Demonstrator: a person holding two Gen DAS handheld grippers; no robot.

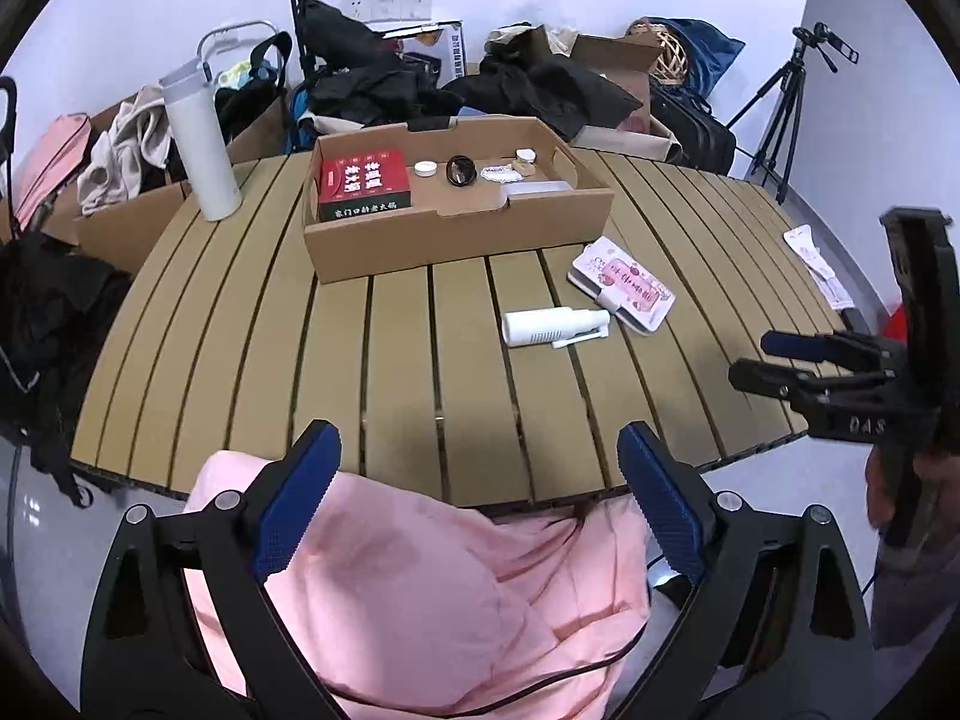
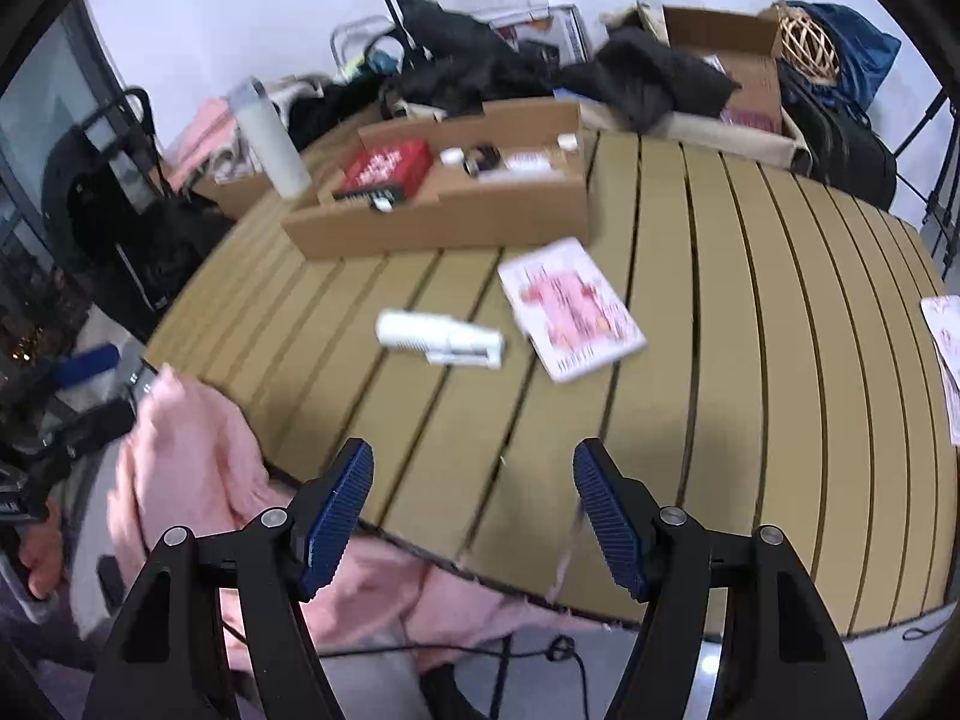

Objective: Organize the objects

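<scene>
Both grippers empty, pre-grasp stage.
The right gripper [image 2: 474, 510] and left gripper [image 1: 480, 498] stood wide at the near table edge. The bottle [image 2: 438, 336] and packet [image 2: 570, 309] lay mid-table, near the box [image 2: 438, 222]; next move likely required reaching for the bottle.

surface [image 1: 396, 360]: matt slatted wood
box [image 1: 456, 234]: plain brown cardboard
spray bottle [image 1: 540, 327]: smooth white plastic
cloth [image 1: 420, 576]: soft pink fabric

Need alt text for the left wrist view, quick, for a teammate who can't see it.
Open left tongs hover empty over the near edge of a slatted table, above pink cloth. Ahead lie a white spray bottle and pink packet, before a partly filled cardboard box.
</scene>
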